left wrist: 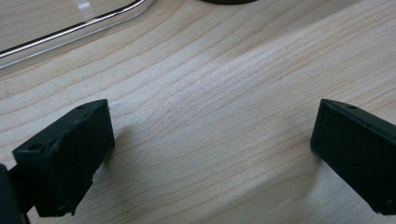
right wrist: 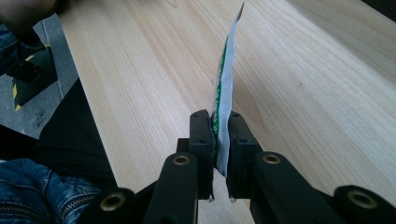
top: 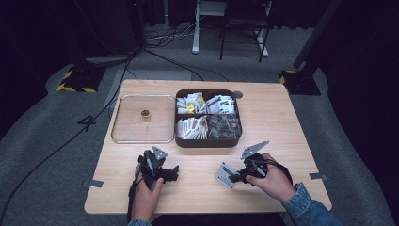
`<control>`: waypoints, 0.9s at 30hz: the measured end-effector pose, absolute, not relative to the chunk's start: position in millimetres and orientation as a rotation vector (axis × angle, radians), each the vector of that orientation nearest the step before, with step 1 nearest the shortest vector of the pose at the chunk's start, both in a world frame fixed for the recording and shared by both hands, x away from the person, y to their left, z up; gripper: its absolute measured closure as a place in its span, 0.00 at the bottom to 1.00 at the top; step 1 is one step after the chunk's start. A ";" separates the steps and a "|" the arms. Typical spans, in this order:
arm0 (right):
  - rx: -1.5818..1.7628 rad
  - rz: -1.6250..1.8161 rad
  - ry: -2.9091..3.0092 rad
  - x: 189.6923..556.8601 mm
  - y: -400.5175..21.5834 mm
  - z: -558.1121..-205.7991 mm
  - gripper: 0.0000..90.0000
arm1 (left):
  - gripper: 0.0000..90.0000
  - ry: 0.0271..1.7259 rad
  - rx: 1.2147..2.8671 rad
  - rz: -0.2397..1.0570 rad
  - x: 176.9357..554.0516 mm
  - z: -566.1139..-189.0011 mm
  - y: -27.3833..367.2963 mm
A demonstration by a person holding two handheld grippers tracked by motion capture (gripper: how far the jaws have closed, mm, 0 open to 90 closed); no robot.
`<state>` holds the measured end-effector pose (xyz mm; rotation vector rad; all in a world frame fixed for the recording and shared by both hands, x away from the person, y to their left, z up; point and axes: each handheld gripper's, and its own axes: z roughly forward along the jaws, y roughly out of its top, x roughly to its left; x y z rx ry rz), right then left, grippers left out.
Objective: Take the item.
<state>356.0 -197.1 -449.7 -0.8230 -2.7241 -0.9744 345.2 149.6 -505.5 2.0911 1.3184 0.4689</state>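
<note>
Fingers (right wrist: 205, 140) of the right gripper (right wrist: 220, 140) pinch a white packet (right wrist: 225, 88); left gripper (left wrist: 210, 154) fingers sit apart on the wooden table (top: 273, 122), near the brown box (top: 208, 141), grey floor (top: 42, 141) around.

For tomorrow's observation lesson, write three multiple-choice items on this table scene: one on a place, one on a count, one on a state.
1. Where does the clear lid lie?
A. on the table, left of the brown box
B. on top of the box
C. on the floor

2. How many compartments does the brown box have?
A. two
B. four
C. six

3. What is the state of the right tool?
A. open over bare wood
B. shut on nothing
C. shut on a flat packet

Answers:
1 A: the lid rests flat on the table, beside the box's left wall.
2 B: crossed dividers split the box into four.
3 C: its jaws pinch the white and green packet, while the left tool stands open over bare wood.
</note>
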 end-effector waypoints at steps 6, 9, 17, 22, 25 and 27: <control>-0.823 -0.979 -2.737 356.2 -197.1 -449.8 0.87 | 0.00 1.319 2.091 0.469 345.2 -505.5 149.6; -0.803 -0.996 -2.771 356.7 -196.9 -450.2 0.77 | 0.00 1.319 2.091 0.469 345.2 -505.4 149.6; -0.823 -1.051 -2.909 364.2 -202.0 -451.8 0.50 | 0.00 1.318 2.091 0.469 345.2 -505.4 149.6; -0.851 -1.090 -2.923 366.7 -205.8 -449.9 0.48 | 0.00 1.318 2.092 0.469 345.2 -505.4 149.6; -0.866 -1.149 -2.906 366.7 -207.6 -445.0 0.47 | 0.00 1.318 2.093 0.471 345.6 -505.3 149.8; -0.864 -1.176 -2.902 366.8 -208.7 -442.6 0.47 | 0.00 1.321 2.089 0.470 345.9 -505.4 149.6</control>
